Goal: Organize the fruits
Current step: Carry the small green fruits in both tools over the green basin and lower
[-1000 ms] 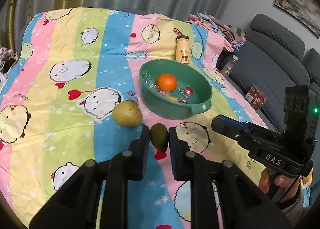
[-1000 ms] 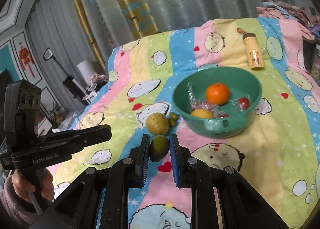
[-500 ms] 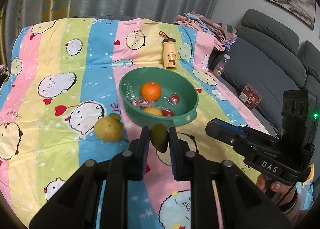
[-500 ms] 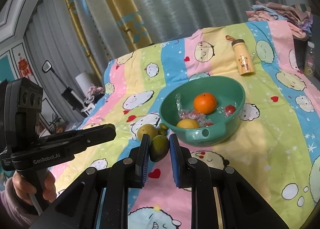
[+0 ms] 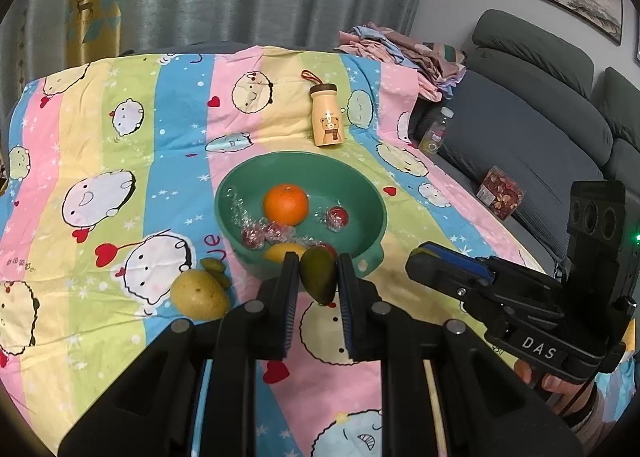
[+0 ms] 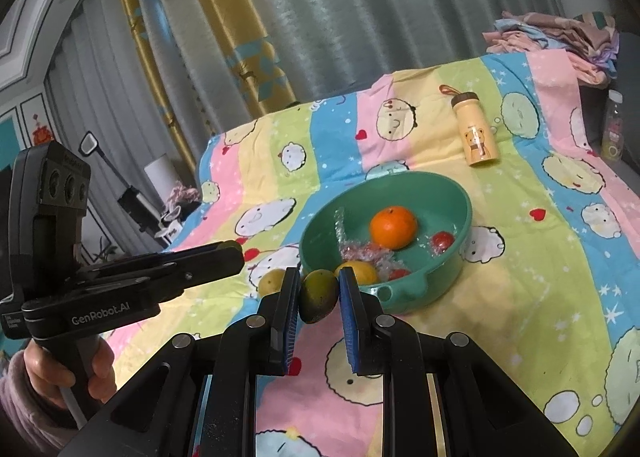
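**Both grippers loaded, at the near rim of the bowl**

From my left wrist camera, the left gripper [image 5: 318, 266] is closed tight on a dark green fruit [image 5: 319, 282]. Its blue pads press on either side and the fruit's pointed end hangs below them. The fruit is held clear of the striped cartoon cloth [image 5: 120, 137] and lies against the near rim of the green bowl [image 5: 374, 201] in the picture (whether it is over the rim or just short of it I cannot tell).

The right gripper [image 6: 319, 282] is in the same state, clamped on a green-yellow fruit [image 6: 318, 295], also at the bowl's near edge beside the rim's tab.

Inside the bowl I see an orange [image 5: 286, 204], a yellow fruit [image 5: 285, 251] close to the near wall, and several small red items in clear wrap [image 5: 337, 216].

On the cloth to the left of the bowl lies a yellow-green pear-like fruit [image 5: 199, 294], with a couple of small green fruits [image 5: 214, 267] touching its far side.

Beyond the bowl, a cream bottle with a bear on it [image 5: 327, 119] stands upright. A grey sofa [image 5: 540, 117] runs along the right.
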`<action>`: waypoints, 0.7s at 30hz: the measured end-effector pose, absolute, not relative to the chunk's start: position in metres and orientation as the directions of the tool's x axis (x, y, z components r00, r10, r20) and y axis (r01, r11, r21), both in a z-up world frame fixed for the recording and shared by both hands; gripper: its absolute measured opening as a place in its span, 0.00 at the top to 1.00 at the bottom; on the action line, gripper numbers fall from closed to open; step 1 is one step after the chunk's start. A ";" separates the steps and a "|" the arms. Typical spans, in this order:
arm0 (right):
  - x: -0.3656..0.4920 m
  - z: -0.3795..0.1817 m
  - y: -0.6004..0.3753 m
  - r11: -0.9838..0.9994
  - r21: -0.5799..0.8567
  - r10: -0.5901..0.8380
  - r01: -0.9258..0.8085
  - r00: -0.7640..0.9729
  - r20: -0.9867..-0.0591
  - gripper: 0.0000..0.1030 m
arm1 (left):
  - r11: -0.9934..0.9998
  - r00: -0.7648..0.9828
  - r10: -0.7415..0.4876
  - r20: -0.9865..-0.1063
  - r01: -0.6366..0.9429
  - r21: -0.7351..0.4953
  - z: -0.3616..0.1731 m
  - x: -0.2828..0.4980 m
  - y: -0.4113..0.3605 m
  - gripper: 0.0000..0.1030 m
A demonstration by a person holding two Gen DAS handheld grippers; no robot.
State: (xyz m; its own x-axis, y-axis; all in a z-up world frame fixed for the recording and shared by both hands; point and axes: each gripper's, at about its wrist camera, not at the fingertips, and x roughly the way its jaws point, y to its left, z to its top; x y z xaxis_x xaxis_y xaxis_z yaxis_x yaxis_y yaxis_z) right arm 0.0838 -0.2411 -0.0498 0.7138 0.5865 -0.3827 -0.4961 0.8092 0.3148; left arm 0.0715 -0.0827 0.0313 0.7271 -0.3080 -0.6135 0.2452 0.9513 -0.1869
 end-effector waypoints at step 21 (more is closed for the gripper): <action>0.110 -0.047 -0.255 0.820 0.317 0.569 -0.476 0.738 -0.362 0.79 | 0.950 0.721 -0.311 -0.619 0.263 -0.170 0.026 0.108 -0.099 0.82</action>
